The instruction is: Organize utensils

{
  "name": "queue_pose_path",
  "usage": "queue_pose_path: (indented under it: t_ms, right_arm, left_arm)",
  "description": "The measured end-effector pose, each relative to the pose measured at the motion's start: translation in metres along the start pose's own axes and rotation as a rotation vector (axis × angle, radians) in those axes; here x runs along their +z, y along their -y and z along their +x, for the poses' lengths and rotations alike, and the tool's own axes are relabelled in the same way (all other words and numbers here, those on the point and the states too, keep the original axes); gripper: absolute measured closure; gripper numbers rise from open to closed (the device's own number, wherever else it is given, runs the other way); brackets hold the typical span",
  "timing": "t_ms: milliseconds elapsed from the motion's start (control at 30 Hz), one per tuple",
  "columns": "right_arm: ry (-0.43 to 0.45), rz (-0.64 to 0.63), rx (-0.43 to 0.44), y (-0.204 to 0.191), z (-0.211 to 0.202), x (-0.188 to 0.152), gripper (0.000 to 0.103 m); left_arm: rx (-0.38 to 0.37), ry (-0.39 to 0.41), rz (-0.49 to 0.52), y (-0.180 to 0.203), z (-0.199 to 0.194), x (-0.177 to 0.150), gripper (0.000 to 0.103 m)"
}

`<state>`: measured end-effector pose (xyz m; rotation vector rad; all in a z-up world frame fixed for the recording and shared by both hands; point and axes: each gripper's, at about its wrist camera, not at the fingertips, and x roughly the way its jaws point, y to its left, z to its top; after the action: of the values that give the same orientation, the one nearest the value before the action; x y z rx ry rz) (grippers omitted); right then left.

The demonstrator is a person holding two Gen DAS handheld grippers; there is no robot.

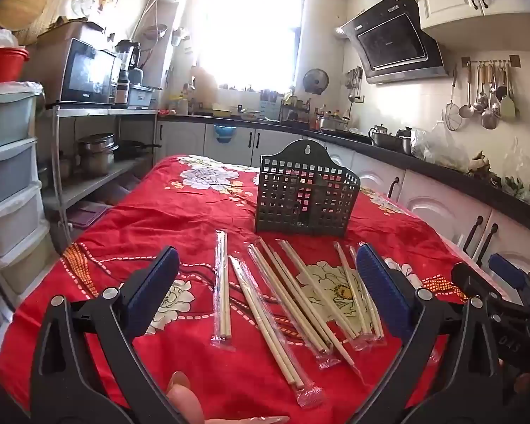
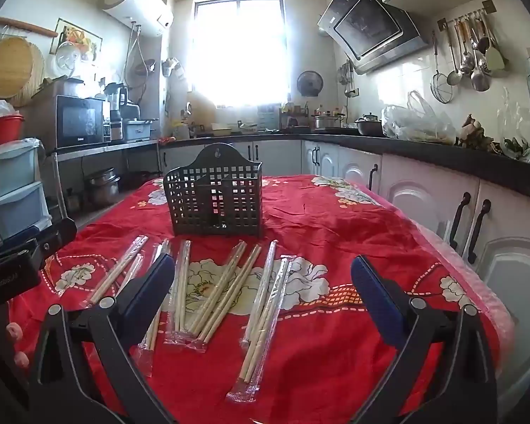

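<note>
A kitchen table draped in a red floral cloth [image 1: 201,219] fills the middle of both wrist views, its far edge at twelve o'clock in front of a bright window and its right edge running toward four o'clock, close beside a row of white cabinet doors [image 2: 424,194]. To the left, at about nine o'clock, the cloth's edge drops off toward a stack of pale plastic drawers [image 1: 7,162] and a metal shelf holding pots. The widest bare stretch of cloth lies on the right half of the table in the right wrist view, from one to four o'clock; a smaller bare patch sits at ten o'clock in the left wrist view. One dark perforated utensil holder [image 1: 305,194] stands upright on the cloth at twelve o'clock, just beyond the chopsticks and apart from them. Pairs of pale wooden chopsticks [image 1: 282,300] lie fanned on the cloth between the holder and the grippers, most in clear plastic sleeves; about seven pairs can be made out, though overlaps make the count uncertain. One sleeved pair [image 1: 222,289] lies alone at eleven o'clock of the fan, slightly apart from the rest. The left gripper [image 1: 268,300] hovers above the chopsticks with its two blue-padded fingers spread wide, holding nothing. The right gripper [image 2: 265,300] does the same, fingers wide apart and empty. Part of a fingertip [image 1: 180,388] shows at six o'clock in the left wrist view.
</note>
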<state>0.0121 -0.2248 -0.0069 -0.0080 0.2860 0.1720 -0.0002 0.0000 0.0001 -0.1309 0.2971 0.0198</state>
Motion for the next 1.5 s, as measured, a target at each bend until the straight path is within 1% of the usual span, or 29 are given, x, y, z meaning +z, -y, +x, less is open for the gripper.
queue_pose_path:
  t_ms: [300,500,1500]
  right_arm:
    - [0.016,0.007,-0.003,0.0006,-0.0027,-0.0008,0.006]
    - [0.011,0.007,-0.004,0.001,-0.0029,0.0007,0.006]
    - [0.018,0.013,-0.002,0.0017,-0.0048,0.0014,0.006]
  left_arm:
    - [-0.008,0.003,-0.003,-0.0003,-0.0023,-0.0002,0.01]
    - [-0.006,-0.003,-0.005,-0.0009,0.0024,-0.0015,0.01]
    - [-0.008,-0.005,-0.013,-0.0023,0.0003,-0.0006,0.01]
